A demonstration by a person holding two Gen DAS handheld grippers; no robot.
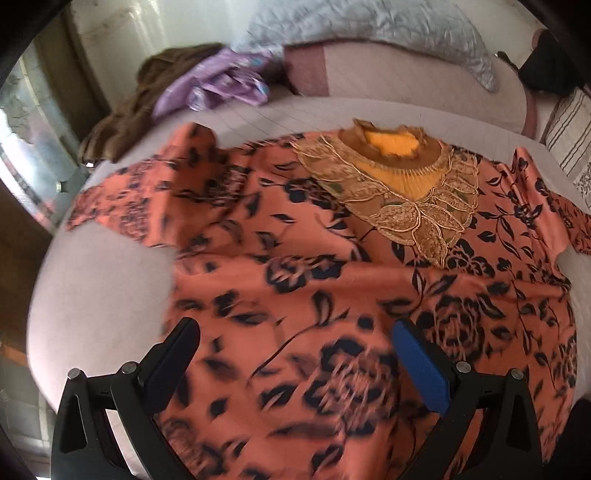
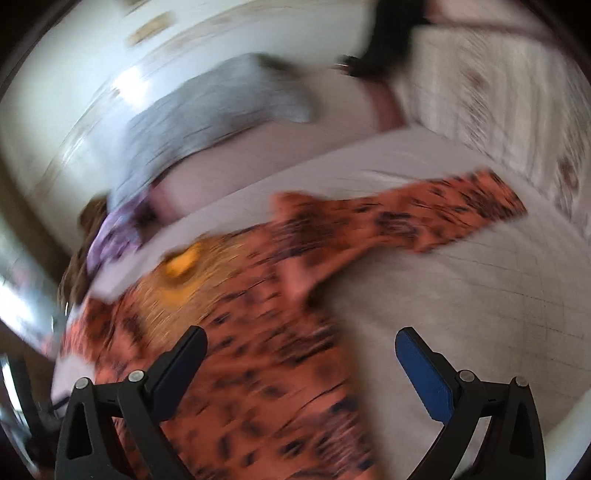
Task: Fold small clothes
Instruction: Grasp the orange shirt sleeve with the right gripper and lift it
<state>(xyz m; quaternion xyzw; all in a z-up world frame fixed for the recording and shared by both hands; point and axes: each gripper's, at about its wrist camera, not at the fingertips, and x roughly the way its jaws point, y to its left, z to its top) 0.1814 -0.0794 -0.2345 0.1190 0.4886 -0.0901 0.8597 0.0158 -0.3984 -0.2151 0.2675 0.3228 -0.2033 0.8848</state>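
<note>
An orange top (image 1: 332, 266) with a dark floral print and a gold embroidered neckline (image 1: 399, 184) lies spread flat on a pale bed sheet (image 1: 103, 288), both sleeves out to the sides. My left gripper (image 1: 295, 332) is open and empty above the top's lower left part. In the blurred right wrist view the same top (image 2: 258, 350) lies with its right sleeve (image 2: 424, 218) stretched out. My right gripper (image 2: 301, 343) is open and empty over the top's right side edge.
A purple garment (image 1: 218, 85) and a brown one (image 1: 147, 99) lie bunched at the bed's far left. A grey quilt (image 1: 369, 33) lies along the back wall. A striped pillow (image 1: 569, 125) is at the far right. A black item (image 1: 546, 66) sits beyond it.
</note>
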